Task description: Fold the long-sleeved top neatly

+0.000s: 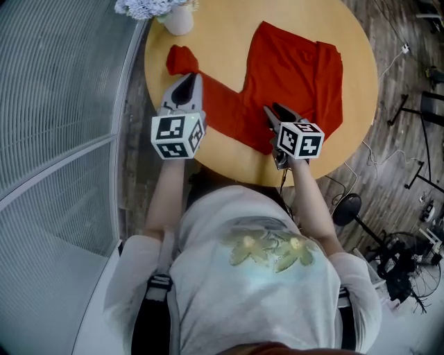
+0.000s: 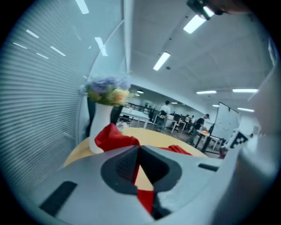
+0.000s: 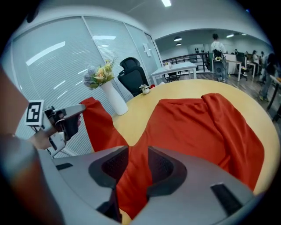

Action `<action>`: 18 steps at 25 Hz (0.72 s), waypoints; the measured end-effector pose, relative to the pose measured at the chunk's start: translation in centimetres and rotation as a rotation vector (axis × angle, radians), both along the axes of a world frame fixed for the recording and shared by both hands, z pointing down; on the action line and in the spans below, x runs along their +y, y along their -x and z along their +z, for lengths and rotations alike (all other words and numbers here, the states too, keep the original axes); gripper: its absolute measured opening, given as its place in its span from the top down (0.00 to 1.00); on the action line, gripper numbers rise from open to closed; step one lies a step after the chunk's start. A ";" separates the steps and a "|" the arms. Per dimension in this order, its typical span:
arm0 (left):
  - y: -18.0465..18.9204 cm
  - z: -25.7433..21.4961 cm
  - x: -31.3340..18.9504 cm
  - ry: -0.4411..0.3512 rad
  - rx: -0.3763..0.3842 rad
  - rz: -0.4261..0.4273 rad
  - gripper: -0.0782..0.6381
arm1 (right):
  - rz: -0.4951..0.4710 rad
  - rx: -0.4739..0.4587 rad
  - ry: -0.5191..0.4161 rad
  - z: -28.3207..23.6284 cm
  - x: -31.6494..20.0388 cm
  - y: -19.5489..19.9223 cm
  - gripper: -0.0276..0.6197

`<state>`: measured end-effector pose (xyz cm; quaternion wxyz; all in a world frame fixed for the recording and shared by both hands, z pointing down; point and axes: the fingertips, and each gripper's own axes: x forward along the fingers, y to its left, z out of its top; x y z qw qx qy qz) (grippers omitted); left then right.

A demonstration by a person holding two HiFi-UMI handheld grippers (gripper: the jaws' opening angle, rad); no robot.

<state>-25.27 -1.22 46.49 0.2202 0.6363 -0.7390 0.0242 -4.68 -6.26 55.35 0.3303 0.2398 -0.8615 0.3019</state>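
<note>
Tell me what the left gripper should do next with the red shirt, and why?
Probably carry the sleeve rightward and lay it across the top. The left gripper is shut on that sleeve, which sticks out toward the vase, while the right gripper pinches the top's near edge.

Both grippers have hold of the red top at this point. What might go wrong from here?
1. The left gripper pinches only a thin edge of the sleeve; it may slip out when pulled.
2. The vase stands near that sleeve's cuff; a swing across could knock it over.
3. The right gripper clamps a bunch of the red top near the edge of the table, so the fold may come out creased.
</note>
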 end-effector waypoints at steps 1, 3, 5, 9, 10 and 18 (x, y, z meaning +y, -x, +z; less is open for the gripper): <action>-3.3 -1.1 -0.7 -0.019 -0.014 0.066 0.87 | 0.020 -0.012 0.008 -0.2 -0.3 -0.9 0.73; -10.4 -2.1 -1.9 -0.044 0.028 0.202 0.87 | 0.078 -0.040 0.030 -0.5 -1.2 -3.2 0.73; -18.0 -0.5 -3.1 0.004 0.114 0.352 0.87 | 0.158 -0.063 0.065 -0.2 -2.2 -6.2 0.73; -28.8 6.4 -2.7 0.255 0.138 0.614 0.54 | 0.294 -0.069 0.155 2.0 -3.3 -12.7 0.73; -29.5 7.5 -2.0 0.291 0.112 0.628 0.54 | 0.305 -0.070 0.171 2.5 -3.3 -13.7 0.72; -21.0 13.6 3.2 0.527 -0.142 0.484 0.54 | 0.156 -0.026 0.163 5.3 -2.9 -11.7 0.63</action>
